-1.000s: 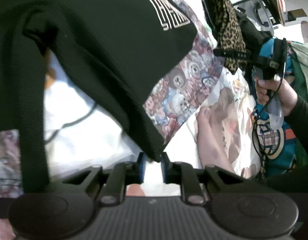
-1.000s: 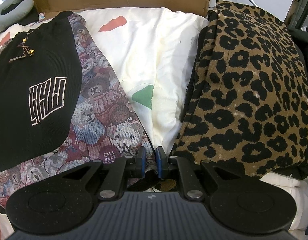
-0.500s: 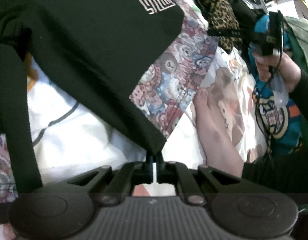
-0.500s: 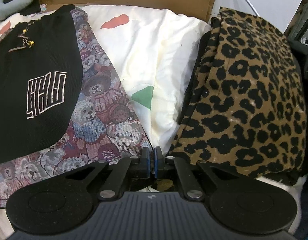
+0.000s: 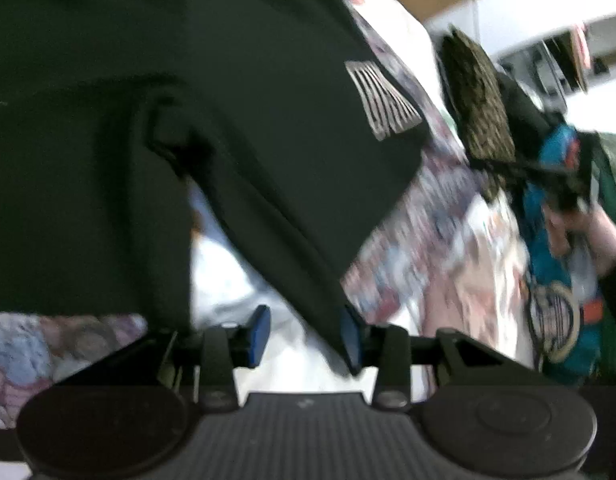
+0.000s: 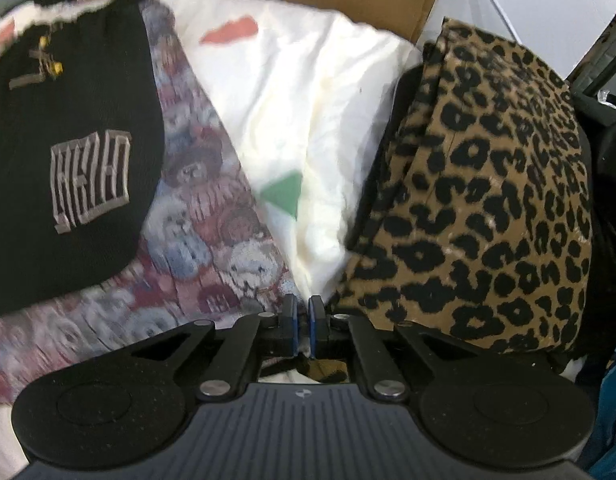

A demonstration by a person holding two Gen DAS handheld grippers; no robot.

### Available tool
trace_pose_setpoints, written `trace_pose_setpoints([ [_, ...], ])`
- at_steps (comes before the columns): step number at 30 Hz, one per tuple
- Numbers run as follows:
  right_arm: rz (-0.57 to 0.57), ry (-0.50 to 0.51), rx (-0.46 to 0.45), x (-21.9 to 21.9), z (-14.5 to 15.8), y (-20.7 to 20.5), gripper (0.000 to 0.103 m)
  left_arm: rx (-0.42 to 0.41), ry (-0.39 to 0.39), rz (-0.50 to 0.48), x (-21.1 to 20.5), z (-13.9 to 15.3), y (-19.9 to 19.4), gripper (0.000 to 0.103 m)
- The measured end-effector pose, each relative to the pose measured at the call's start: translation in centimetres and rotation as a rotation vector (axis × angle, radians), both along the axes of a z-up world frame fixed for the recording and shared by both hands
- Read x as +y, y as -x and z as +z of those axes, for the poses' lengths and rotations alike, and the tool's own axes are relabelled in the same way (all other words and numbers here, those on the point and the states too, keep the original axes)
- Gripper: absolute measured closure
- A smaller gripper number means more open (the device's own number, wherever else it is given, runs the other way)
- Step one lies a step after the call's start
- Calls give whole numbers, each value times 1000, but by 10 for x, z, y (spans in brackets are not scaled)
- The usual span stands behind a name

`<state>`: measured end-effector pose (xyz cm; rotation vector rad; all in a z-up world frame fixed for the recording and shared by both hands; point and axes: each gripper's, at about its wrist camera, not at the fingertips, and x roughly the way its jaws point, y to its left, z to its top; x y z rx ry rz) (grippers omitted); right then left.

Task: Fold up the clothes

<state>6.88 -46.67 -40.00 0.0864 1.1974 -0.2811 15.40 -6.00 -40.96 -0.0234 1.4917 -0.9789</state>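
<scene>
The left gripper [image 5: 304,336] is matte black plastic with a ribbed grey deck, two round side discs, silver pivot screws and blue pads [image 5: 258,334]. The right gripper [image 6: 302,326] has the same build.

Bare cream sheet [image 6: 308,120] between garments

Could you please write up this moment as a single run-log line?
left gripper: jaws opening, black garment corner between them, unpinched | right gripper: shut, nothing visibly held | leopard-print garment: folded beside it
</scene>
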Motion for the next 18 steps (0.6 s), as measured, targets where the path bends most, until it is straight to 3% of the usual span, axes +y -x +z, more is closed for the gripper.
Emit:
trace_pose_setpoints([
  [7, 6, -70, -139, -3, 18, -29, 97, -14, -4, 140, -1, -5, -19, 56],
  [13, 23, -116, -235, -5, 12, -83, 97, -5, 15, 234, 3, -9, -28, 61],
  [16, 0, -150, -276, -5, 3, -110, 97, -17, 14, 262, 4, -9, -30, 79],
  [17, -9, -158, -287, -5, 0, -119, 97, -15, 4, 264, 5, -10, -32, 99],
  [18, -11, -161, -293, -4, -3, -126, 97, -13, -5, 266, 7, -11, -33, 101],
])
